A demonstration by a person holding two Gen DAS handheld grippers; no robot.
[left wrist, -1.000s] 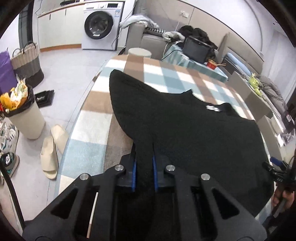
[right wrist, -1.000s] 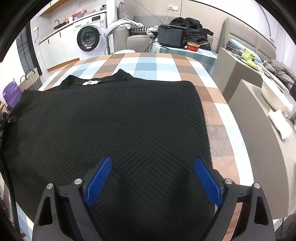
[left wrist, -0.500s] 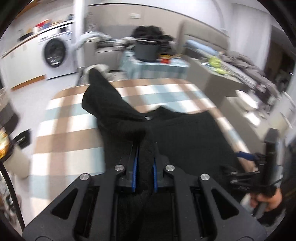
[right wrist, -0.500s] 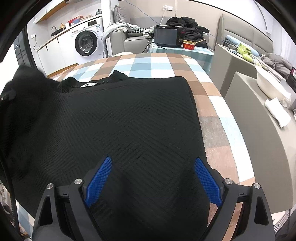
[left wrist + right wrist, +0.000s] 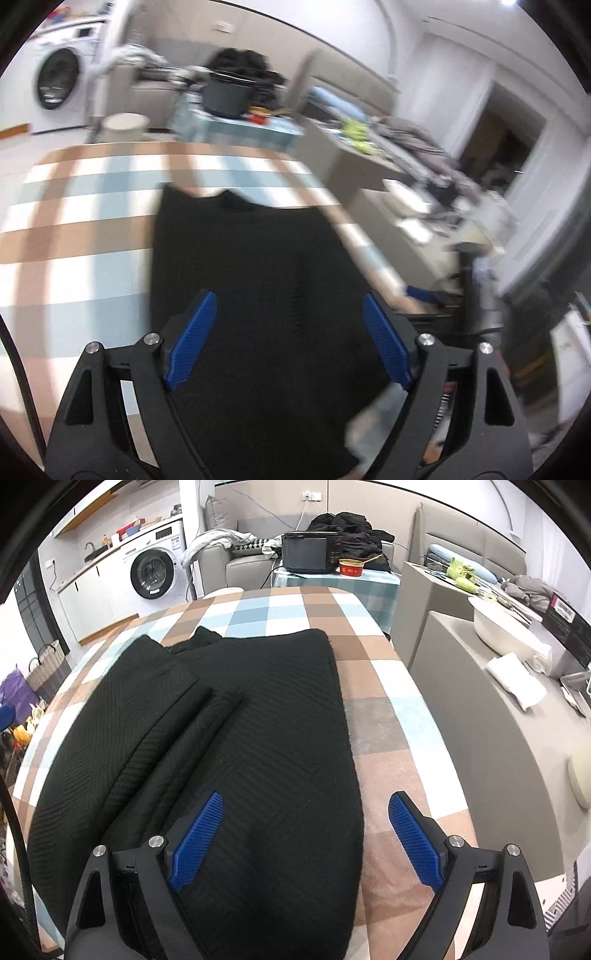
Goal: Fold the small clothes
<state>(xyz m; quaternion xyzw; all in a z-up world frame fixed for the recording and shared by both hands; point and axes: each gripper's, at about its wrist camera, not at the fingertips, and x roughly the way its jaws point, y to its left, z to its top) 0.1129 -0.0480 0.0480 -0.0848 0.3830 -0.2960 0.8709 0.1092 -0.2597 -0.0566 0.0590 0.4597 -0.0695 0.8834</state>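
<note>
A black knit garment (image 5: 258,731) lies on the checked tablecloth (image 5: 376,716). Its left part is folded over onto the body, and the folded flap (image 5: 122,716) lies on top. The garment also shows in the blurred left wrist view (image 5: 258,277). My left gripper (image 5: 288,325) is open and empty, above the garment. My right gripper (image 5: 306,823) is open and empty, over the garment's right edge near the table's near side. The right gripper also shows at the right of the left wrist view (image 5: 424,295).
A grey cabinet (image 5: 480,701) stands right of the table with a white basin (image 5: 498,627) and a white cloth (image 5: 517,679) on it. A side table with a black appliance (image 5: 306,554) stands behind. A washing machine (image 5: 155,572) is at the far left.
My left gripper carried the gripped left part over onto the garment's body and opened, letting it go. The flap now lies folded. My right gripper shifted a little right and stayed open.
</note>
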